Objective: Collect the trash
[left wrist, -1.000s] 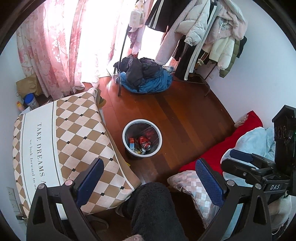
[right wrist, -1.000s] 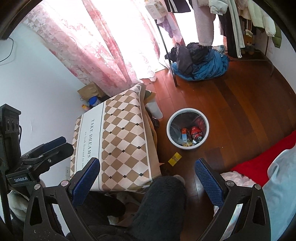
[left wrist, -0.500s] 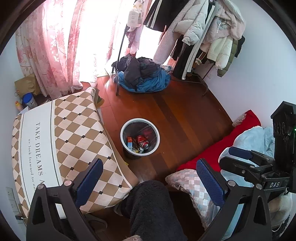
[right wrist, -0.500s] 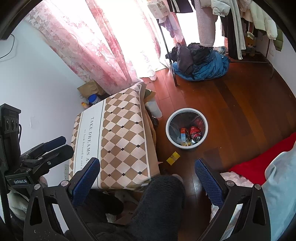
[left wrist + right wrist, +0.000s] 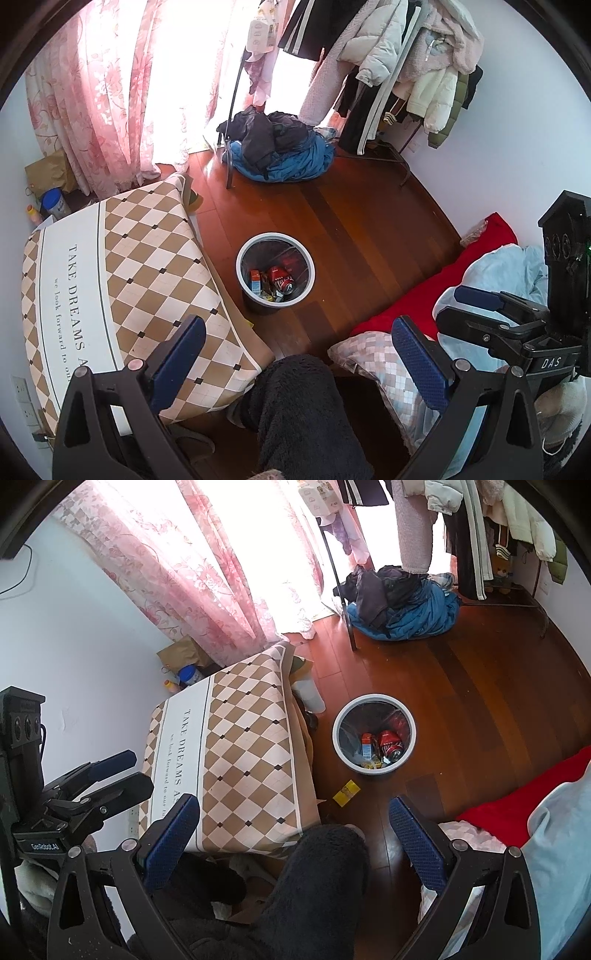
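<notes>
- Left gripper (image 5: pixel 299 354): blue-padded jaws spread, empty.
- Right gripper (image 5: pixel 293 830): likewise spread, empty.
- Small yellow wrapper (image 5: pixel 346 793) on wooden floor (image 5: pixel 498 701), beyond right gripper, beside white round bin (image 5: pixel 373 734) containing red can (image 5: pixel 389 744).

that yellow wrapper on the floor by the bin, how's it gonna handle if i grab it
The yellow wrapper lies flat on the wooden floor, so it is probably thin, light and floppy. Flat on smooth boards, it may slide rather than lift. The trash bin stands close, so the carry looks short.
</notes>
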`<state>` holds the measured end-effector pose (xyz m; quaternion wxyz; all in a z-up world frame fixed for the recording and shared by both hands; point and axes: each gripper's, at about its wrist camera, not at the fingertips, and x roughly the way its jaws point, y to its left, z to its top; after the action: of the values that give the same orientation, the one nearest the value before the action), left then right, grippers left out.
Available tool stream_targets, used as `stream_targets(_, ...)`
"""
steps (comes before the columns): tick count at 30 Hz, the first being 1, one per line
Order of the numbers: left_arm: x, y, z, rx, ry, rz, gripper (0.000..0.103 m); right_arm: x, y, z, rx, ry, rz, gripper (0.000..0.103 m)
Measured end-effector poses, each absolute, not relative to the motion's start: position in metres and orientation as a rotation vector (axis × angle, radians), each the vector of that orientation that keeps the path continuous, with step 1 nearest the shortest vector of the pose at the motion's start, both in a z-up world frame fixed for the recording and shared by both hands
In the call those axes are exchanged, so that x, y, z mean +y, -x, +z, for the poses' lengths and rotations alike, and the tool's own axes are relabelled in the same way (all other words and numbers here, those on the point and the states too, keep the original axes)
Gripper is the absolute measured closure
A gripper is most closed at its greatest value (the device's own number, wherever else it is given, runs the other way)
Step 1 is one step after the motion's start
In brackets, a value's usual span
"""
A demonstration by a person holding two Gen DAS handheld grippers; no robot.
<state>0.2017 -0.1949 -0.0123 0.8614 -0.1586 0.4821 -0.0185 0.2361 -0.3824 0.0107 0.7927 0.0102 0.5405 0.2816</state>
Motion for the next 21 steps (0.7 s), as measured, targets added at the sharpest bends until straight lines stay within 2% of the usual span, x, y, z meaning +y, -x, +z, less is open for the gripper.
stream_targets(21,-0.1965,-0.2020,-0.0089,1.008,0.334,-0.044,0.000,-0.3804,-0.2294,0.0125,1.157,-0.009,0.609,0.000)
